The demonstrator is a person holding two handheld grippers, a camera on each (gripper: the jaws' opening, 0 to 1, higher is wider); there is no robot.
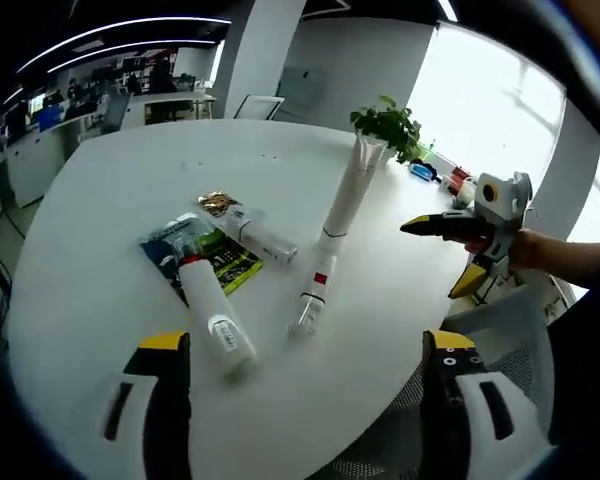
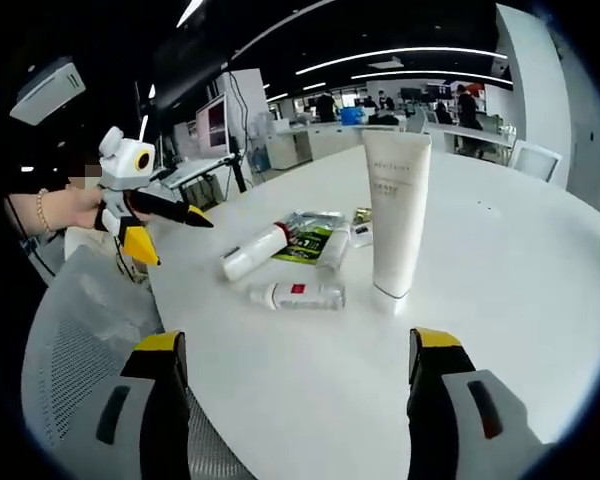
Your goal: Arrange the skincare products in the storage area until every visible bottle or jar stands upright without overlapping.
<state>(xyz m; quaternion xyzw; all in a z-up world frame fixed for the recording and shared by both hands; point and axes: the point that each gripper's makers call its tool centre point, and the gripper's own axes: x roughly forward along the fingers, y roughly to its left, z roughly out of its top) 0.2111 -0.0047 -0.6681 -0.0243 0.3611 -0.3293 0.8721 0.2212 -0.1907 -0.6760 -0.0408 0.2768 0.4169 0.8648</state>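
A tall white tube stands upright on its cap on the round white table. Beside its base a small clear bottle with a red label lies on its side. A white tube lies partly over a green and blue packet. A small gold-capped tube lies flat next to the packet. My left gripper hangs open above the near table edge, holding nothing. My right gripper is open and empty, short of the red-label bottle.
A potted plant stands at the far table edge behind the tall tube. A grey mesh chair sits against the near edge. Desks, monitors and people fill the office in the background.
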